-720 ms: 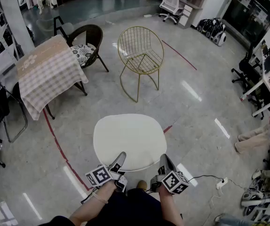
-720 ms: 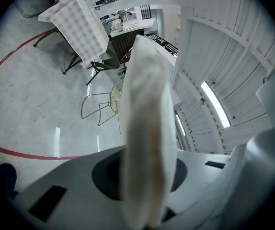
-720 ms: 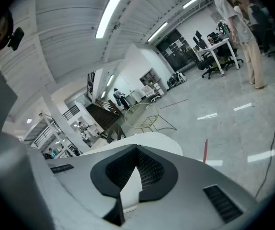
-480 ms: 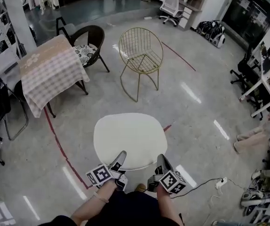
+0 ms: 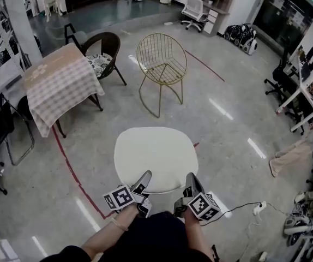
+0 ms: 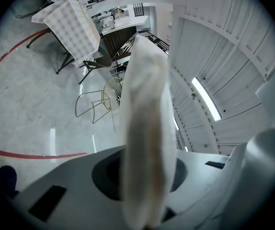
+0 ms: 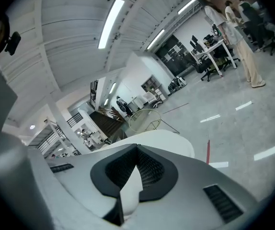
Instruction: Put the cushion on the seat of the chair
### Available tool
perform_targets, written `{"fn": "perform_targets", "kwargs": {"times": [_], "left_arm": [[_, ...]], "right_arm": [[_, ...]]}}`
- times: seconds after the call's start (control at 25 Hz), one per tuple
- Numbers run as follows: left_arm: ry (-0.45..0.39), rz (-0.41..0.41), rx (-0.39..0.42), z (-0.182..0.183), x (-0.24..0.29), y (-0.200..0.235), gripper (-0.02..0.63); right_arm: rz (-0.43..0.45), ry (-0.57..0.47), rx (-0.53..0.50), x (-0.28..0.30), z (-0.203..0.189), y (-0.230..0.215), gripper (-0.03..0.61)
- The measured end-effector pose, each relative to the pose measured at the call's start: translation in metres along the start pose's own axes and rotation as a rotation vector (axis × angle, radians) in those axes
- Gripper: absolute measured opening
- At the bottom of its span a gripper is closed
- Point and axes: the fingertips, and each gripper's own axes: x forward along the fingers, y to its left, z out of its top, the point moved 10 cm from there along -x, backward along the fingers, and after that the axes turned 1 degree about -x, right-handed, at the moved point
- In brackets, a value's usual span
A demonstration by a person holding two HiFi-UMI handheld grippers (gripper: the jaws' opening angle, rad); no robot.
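A round white cushion [image 5: 155, 157] hangs flat above the floor in the head view, held by its near edge. My left gripper [image 5: 144, 182] is shut on that edge at the left, and the cushion [image 6: 146, 143] fills the middle of the left gripper view edge-on. My right gripper [image 5: 189, 183] is shut on the same edge at the right, where the cushion [image 7: 149, 140] spreads past the jaws. The gold wire chair [image 5: 161, 64] stands further off on the floor, its seat bare; the same chair [image 7: 144, 120] is small beyond the cushion and shows as a chair [image 6: 101, 102] left of the cushion.
A table with a checked cloth [image 5: 58, 83] stands at the left, a dark wicker chair [image 5: 101, 51] behind it. Red tape lines [image 5: 72, 173] cross the grey floor. Office chairs and desks [image 5: 301, 86] line the right side. A cable [image 5: 238, 206] lies at the lower right.
The cushion and both grippers have shifted slightly forward and right in the head view. The wire chair sits a little nearer the cushion's far edge. Both grips are unchanged.
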Motion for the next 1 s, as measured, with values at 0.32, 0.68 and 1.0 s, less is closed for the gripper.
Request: {"fn": "perform_targets", "kwargs": {"times": [0.32, 0.68, 1.0], "left_arm": [[0.022, -0.032, 0.013, 0.001, -0.011, -0.002, 0.075], [0.015, -0.011, 0.004, 0.002, -0.001, 0.005, 0.075], [-0.018, 0.009, -0.007, 0.010, 0.051, -0.002, 0.075]], "right_arm": [[-0.004, -0.062, -0.039, -0.014, -0.008, 0.013, -0.008], [-0.002, -0.049, -0.034, 0.000, -0.007, 0.004, -0.008], [-0.012, -0.025, -0.048, 0.043, 0.031, -0.018, -0.008]]}}
